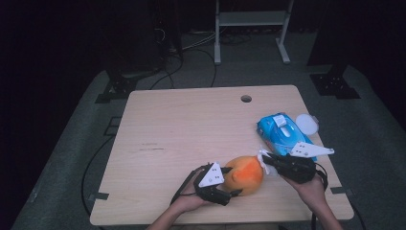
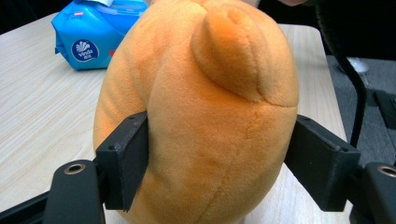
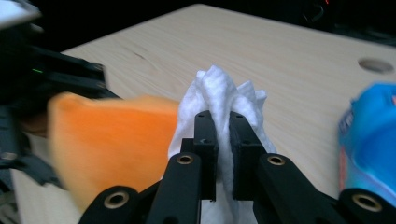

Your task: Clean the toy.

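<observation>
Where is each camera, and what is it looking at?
High view: above the person's side, looking down on the table; both hands and the left gripper show.
Left gripper view: rides the left gripper, facing the orange plush toy clamped between its jaws.
Right gripper view: rides the right gripper, whose jaws pinch a white wipe.
All three views share the toy and the blue wipes pack.

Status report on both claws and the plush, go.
Left claw clamped on orange plush. Right claw shut on white wipe, beside plush. Blue wipe pack off right, nothing blocking.
</observation>
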### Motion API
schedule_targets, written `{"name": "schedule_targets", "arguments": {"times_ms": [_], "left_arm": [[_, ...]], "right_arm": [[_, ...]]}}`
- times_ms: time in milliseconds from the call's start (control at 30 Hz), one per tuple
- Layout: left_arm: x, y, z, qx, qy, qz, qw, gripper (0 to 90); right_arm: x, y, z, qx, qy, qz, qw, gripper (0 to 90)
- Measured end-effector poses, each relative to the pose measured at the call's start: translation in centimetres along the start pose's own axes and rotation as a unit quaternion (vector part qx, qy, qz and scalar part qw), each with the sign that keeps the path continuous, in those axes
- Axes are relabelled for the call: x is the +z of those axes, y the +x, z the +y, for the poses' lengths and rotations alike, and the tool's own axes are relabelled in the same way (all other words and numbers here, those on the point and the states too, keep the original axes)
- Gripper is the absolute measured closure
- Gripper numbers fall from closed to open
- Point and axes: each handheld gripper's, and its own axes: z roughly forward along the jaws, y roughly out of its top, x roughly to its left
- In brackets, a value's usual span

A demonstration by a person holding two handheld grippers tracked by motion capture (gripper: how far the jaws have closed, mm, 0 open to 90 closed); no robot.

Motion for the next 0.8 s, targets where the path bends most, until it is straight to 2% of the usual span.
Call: {"name": "schedule_targets", "arguments": {"times_ms": [167, 267, 367, 433, 500, 633, 667, 733, 800], "left_arm": [[0.1, 0.2, 0.2, -0.018, 0.000, 0.006, 0.9998, 25.8], [0.3, 0.3, 0.3, -0.031, -0.002, 0.011, 0.9994, 25.8], [0.3, 0.1, 0.4, -0.027, 0.001, 0.016, 0.9995, 25.8], [0.3, 0.1, 0.4, -0.030, 0.001, 0.016, 0.9994, 25.9], [0.3, 0.2, 0.4, -0.034, -0.002, 0.017, 0.9993, 26.2], [0.3, 0.2, 0.4, -0.035, -0.004, 0.016, 0.9993, 26.1], [0.3, 0.3, 0.5, -0.038, -0.003, 0.013, 0.9992, 26.1], [0.3, 0.4, 0.8, -0.044, 0.004, 0.011, 0.9990, 26.1], [0.1, 0.4, 1.2, -0.050, 0.008, 0.014, 0.9986, 26.3]], "right_arm": [[1.1, 2.2, 0.2, -0.031, 0.006, 0.018, 0.9993, 82.5], [1.5, 4.1, 0.8, -0.045, -0.003, 0.044, 0.9980, 82.5], [2.3, 6.4, 1.3, -0.083, 0.003, 0.059, 0.9948, 82.5], [2.6, 7.2, 1.5, -0.111, 0.008, 0.048, 0.9927, 82.5], [2.6, 6.8, 1.5, -0.113, 0.009, 0.039, 0.9928, 82.6], [2.0, 5.1, 1.1, -0.094, 0.006, 0.018, 0.9954, 82.6], [1.8, 4.8, 1.0, -0.089, 0.006, 0.019, 0.9958, 82.6], [1.8, 5.0, 1.0, -0.083, 0.003, 0.022, 0.9963, 82.6], [1.9, 5.9, 1.0, -0.095, 0.000, 0.028, 0.9951, 82.5]]}}
